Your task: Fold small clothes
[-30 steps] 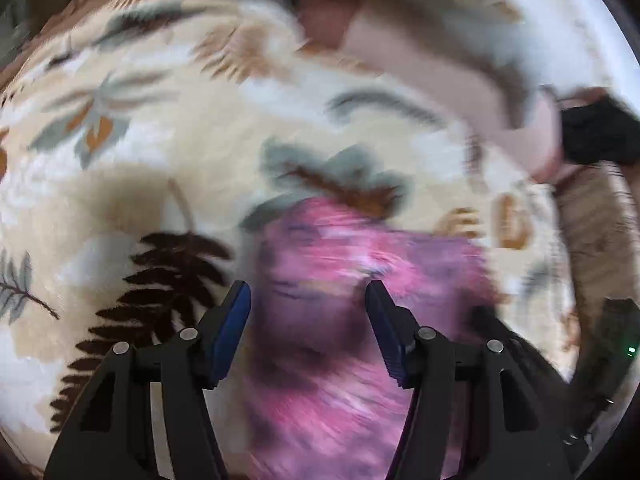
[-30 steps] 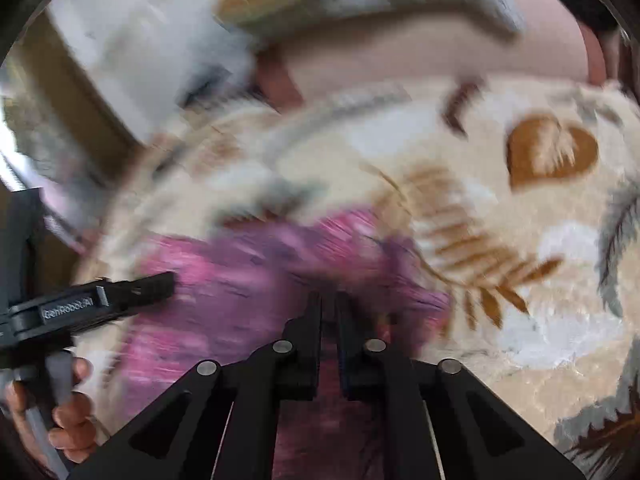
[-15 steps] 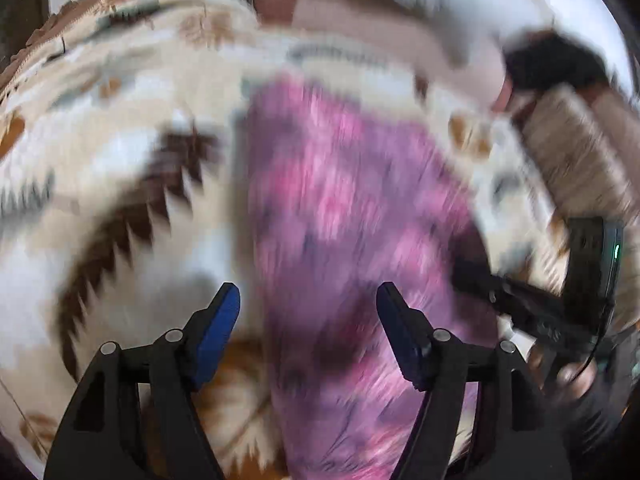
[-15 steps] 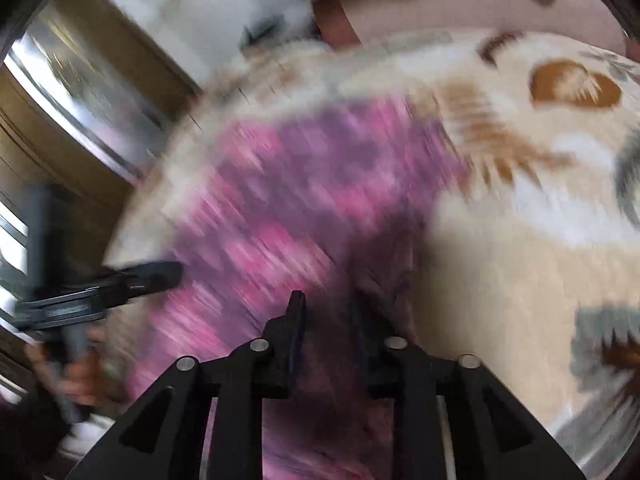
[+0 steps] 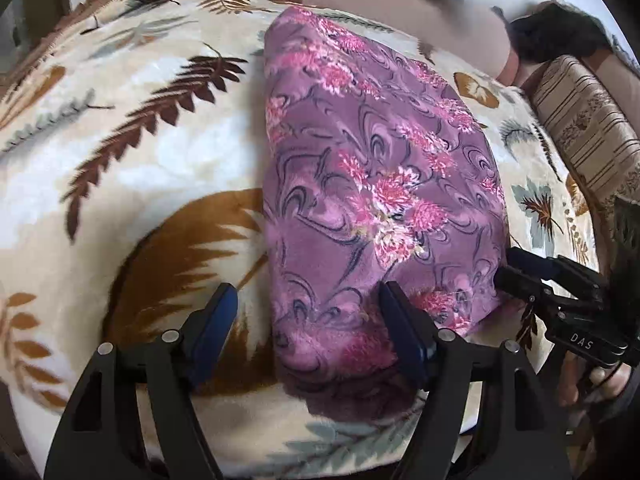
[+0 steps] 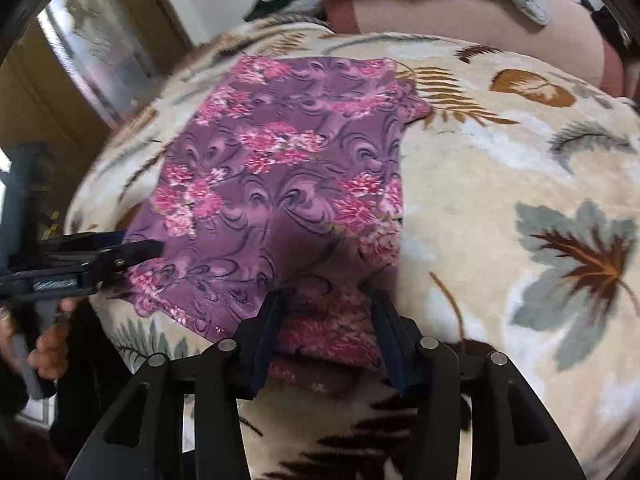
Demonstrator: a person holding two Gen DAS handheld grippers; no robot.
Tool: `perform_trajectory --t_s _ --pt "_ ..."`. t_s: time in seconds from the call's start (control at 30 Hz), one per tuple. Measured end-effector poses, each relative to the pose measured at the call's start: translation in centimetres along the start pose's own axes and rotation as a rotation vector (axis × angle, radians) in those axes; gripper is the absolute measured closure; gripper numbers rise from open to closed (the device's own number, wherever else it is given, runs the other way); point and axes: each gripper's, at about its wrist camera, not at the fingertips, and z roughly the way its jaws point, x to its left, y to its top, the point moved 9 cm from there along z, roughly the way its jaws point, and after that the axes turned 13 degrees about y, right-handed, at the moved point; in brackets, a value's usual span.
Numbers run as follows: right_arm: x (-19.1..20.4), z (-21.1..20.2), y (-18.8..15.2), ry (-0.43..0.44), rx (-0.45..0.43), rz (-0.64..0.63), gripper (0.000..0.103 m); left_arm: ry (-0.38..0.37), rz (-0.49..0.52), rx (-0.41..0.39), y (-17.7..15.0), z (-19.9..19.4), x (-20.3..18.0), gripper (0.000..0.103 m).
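Bright, soft daylight in both views, no hard glare. Strong fisheye bending toward the rims, black corners at every edge. Sharp on the purple floral cloth (image 5: pixel 376 184) in the centre; smeared on the leaf-print blanket (image 5: pixel 132 152) toward 9 o'clock. Dark shadow beneath the cloth's near fold at 6 o'clock. Blurred window reflections at 10 o'clock, right wrist view.

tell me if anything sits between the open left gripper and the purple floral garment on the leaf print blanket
Nothing visible does. The left gripper is open right over the near edge of the purple floral garment, which lies flat on the leaf-print blanket.
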Motion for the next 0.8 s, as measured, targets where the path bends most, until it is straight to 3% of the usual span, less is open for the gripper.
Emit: perform_trajectory --t_s 0.03,0.1,0.2,0.43,0.57,0.7,0.8 --pt "0.0 -0.3 0.1 -0.025 0.005 0.004 0.05 0.003 0.002 -0.011 0.2 -0.7 0.0 0.03" --pt "-0.5 -1.0 -0.2 -0.124 0.019 -0.001 0.031 0.039 0.019 -0.066 0.5 -2.6 0.1 0.03" --pt "-1.1 -1.8 -0.8 -0.216 0.035 -0.016 0.022 0.135 0.048 -0.13 0.4 -4.1 0.7 0.025" --pt "-0.1 -3.3 -1.8 -0.368 0.084 -0.061 0.017 0.302 0.12 -0.198 -2.0 -4.9 1.9 0.024" --pt "1.3 -4.5 -1.7 -0.401 0.046 -0.099 0.017 0.33 0.149 -0.217 -2.7 -5.4 1.4 0.021" --pt "2.5 -6.0 -1.3 -0.428 -0.015 -0.137 0.008 0.332 0.154 -0.231 -3.0 -6.0 0.8 0.021" --pt "3.2 -6.9 -1.2 -0.445 -0.055 -0.156 0.007 0.319 0.154 -0.228 -3.1 -6.2 0.3 0.021"
